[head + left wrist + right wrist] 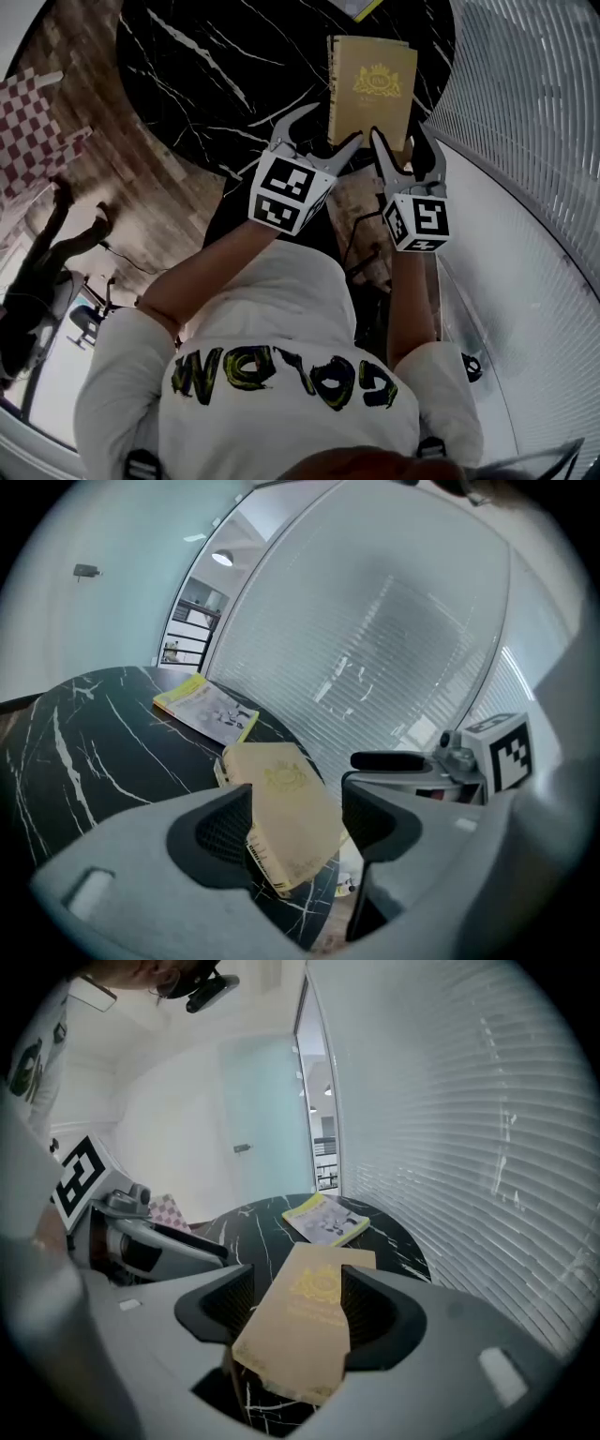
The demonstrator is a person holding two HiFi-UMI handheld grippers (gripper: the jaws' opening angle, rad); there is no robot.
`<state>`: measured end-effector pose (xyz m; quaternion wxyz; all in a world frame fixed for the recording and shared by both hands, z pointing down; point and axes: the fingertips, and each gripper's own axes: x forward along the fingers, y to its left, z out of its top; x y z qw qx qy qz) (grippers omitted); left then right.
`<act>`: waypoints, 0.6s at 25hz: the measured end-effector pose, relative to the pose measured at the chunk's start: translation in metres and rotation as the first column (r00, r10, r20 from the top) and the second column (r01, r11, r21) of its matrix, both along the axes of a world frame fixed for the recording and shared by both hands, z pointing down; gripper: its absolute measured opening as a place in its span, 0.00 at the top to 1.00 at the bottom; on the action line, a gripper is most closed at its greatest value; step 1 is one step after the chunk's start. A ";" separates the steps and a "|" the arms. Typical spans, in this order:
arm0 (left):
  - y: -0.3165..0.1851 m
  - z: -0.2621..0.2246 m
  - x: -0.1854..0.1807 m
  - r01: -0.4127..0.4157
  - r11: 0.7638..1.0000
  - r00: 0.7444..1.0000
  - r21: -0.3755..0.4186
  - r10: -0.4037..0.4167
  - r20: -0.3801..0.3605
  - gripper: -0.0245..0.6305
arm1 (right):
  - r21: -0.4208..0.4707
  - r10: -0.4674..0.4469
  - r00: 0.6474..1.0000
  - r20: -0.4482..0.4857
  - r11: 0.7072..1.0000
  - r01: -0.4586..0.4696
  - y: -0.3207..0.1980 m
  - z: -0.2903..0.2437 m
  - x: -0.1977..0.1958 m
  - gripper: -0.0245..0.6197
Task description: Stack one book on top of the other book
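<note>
Left claw: your left claw [298,822] is closed on the tan book [370,84] at its near left corner, with one pad against the spine side.
Right claw: your right claw [295,1312] is clamped on the same book at its near right corner, with the cover wedged between both pads.
Claws together: they sit side by side at the book's near end and are close, but do not touch. Their marker cubes [289,192] face up toward you.
Tan book: it is at the near edge of the desk [206,75]. It is tilted, and its near end is raised off the black marbled top.
Other book: the yellow-edged book [326,1220] lies flat at the far side of the desk, well apart from the tan one.
In between: only marbled desk top separates the two books.
Right side: window blinds [534,103] run close along the desk's right edge, just beside your right claw.
Left side: a red-and-white checked cloth [33,122] is off the desk, above the wood floor [131,216].
</note>
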<state>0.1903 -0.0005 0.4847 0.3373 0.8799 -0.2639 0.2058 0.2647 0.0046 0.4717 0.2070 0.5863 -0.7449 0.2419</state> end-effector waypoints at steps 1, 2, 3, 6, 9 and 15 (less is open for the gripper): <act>-0.002 -0.007 -0.003 0.001 1.000 1.000 0.010 -0.001 -0.009 0.50 | 0.011 -0.002 1.000 0.006 1.000 0.002 -0.001 -0.007 -0.004 0.50; -0.003 -0.015 -0.007 0.002 1.000 1.000 0.021 -0.001 -0.014 0.50 | 0.021 -0.004 1.000 0.012 1.000 0.004 -0.001 -0.014 -0.009 0.50; -0.005 -0.024 -0.011 0.003 0.999 1.000 0.034 -0.002 -0.019 0.50 | 0.032 -0.006 1.000 0.016 0.999 0.005 -0.002 -0.022 -0.013 0.50; -0.011 -0.046 -0.023 0.010 0.997 1.000 0.081 -0.007 -0.029 0.50 | 0.079 -0.027 0.999 0.023 0.997 0.025 -0.007 -0.044 -0.028 0.51; -0.017 -0.039 -0.038 0.013 0.993 0.999 0.117 -0.009 -0.036 0.50 | 0.128 -0.065 0.997 0.032 0.990 0.060 -0.017 -0.040 -0.047 0.51; -0.038 0.008 -0.062 0.052 0.972 0.998 0.229 -0.041 -0.054 0.50 | 0.263 -0.148 0.987 0.060 0.956 0.128 -0.047 0.000 -0.077 0.53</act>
